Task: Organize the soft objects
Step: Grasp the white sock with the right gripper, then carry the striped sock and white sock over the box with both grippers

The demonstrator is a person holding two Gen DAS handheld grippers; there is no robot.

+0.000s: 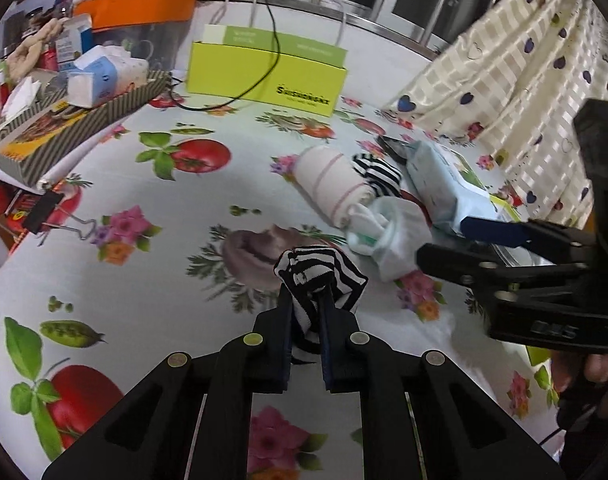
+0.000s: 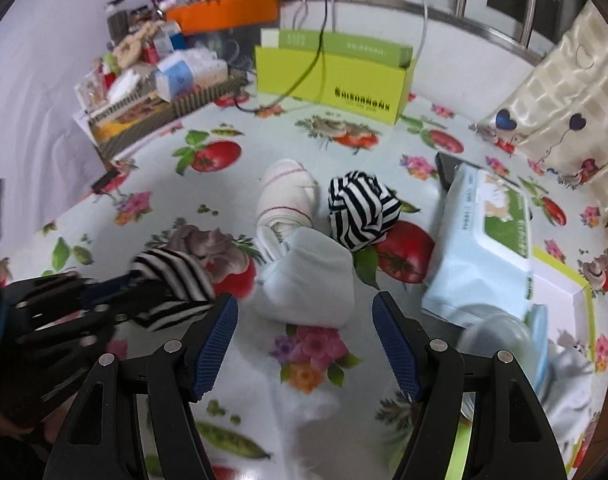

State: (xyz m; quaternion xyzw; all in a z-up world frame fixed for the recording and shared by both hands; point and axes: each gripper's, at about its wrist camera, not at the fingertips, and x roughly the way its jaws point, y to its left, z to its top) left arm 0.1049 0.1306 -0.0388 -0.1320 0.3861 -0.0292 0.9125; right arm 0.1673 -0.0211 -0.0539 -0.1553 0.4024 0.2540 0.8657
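My left tool pinches a striped sock; right tool, spread, nears the white bundle beside it, probably the next grasp.

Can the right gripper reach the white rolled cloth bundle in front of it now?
Probably yes. The right gripper is open, and the white rolled cloth bundle lies just ahead of its fingertips with only bare flowered tablecloth between them.
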